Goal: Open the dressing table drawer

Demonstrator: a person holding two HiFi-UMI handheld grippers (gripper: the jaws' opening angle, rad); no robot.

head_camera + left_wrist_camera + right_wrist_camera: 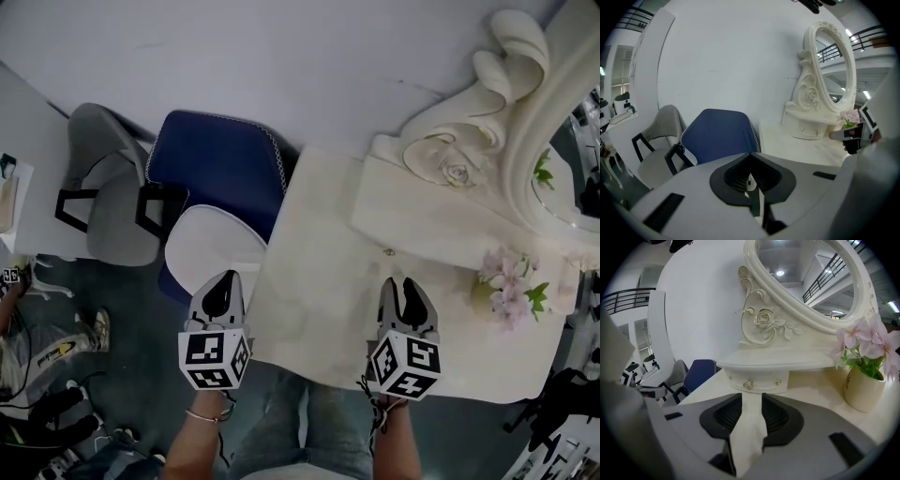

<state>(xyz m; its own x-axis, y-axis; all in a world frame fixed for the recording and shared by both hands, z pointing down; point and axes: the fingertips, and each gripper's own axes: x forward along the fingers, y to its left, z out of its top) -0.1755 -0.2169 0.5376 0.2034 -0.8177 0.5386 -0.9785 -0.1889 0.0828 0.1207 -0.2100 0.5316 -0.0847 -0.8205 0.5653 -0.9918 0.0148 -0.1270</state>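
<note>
Right gripper, jaws apart, hovers over cream tabletop facing drawer; left gripper closed near blue chair.

Soft, even indoor light; fisheye bending and dark corners.

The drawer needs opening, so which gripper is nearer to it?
Right. The right gripper points straight at the drawer from over the tabletop; the left gripper hangs beyond its left edge.

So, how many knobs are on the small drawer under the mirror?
2. The left knob and the right knob sit apart on the drawer front; others may be hidden from these views.
</note>
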